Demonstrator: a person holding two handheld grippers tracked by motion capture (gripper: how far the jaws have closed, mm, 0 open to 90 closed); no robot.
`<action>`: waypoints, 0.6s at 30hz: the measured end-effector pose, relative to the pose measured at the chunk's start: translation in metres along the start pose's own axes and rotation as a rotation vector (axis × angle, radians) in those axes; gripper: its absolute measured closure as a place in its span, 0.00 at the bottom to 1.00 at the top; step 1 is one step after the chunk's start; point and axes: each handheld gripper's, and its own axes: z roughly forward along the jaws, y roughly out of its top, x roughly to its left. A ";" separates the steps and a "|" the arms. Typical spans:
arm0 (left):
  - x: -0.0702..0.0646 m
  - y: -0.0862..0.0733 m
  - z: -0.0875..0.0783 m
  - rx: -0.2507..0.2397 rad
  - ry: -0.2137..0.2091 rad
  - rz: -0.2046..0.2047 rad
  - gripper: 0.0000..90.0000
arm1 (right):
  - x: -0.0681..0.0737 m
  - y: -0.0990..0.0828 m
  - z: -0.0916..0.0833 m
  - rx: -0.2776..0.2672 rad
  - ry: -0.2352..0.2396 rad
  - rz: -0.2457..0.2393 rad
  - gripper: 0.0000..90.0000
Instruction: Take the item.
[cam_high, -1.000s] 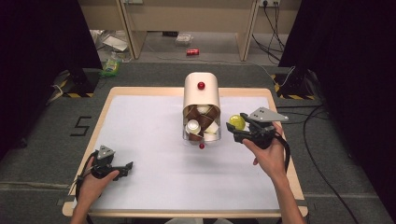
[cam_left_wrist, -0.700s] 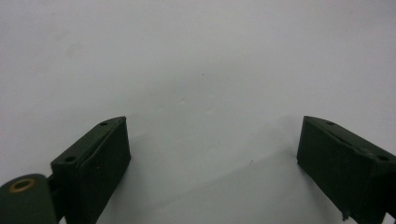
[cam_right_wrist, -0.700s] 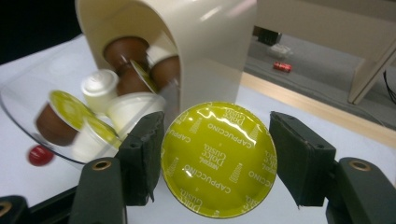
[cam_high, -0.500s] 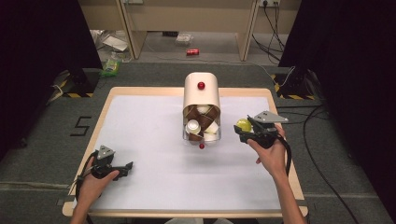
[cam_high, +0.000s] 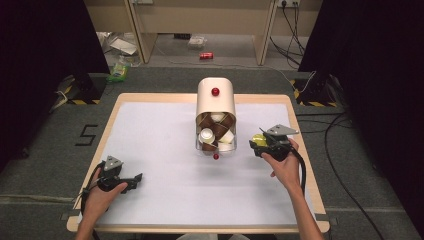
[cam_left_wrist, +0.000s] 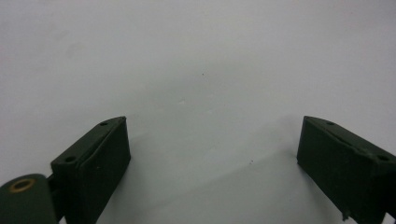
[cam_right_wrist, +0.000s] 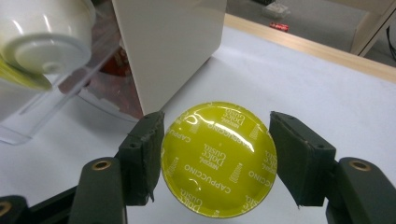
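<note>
Right gripper (cam_right_wrist: 217, 158): jaws clamped on a coffee capsule (cam_right_wrist: 218, 158) w/ yellow-green foil lid, printed "Cappuccino"; lid faces the gripper's camera, pads pressing its rim on both sides. From above, right gripper (cam_high: 260, 141) sits low over the white table mat (cam_high: 150, 145), just right of the capsule dispenser (cam_high: 216, 97), capsule (cam_high: 259, 142) a yellow spot at its tip, near but not touching the dispenser's clear front tray (cam_high: 216, 149). Dispenser: cream body, rounded top, red knob; brown and white capsules stacked in its open front. Left gripper (cam_high: 131, 180): resting on the mat at near-left corner, well apart from the dispenser; jaws wide, nothing betw. them, bare mat ahead. Table (cam_high: 300, 150): wood edge, mat covers most.
</note>
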 end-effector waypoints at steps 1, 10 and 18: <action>0.000 0.000 0.000 0.000 0.000 0.000 0.10 | 0.000 -0.001 0.002 0.005 0.000 0.001 0.43; 0.000 0.000 0.000 0.000 0.000 0.000 0.10 | 0.005 -0.011 0.018 0.057 0.011 -0.008 0.43; 0.000 0.000 0.000 0.001 -0.001 0.000 0.10 | 0.006 -0.017 0.027 0.083 0.019 -0.004 0.43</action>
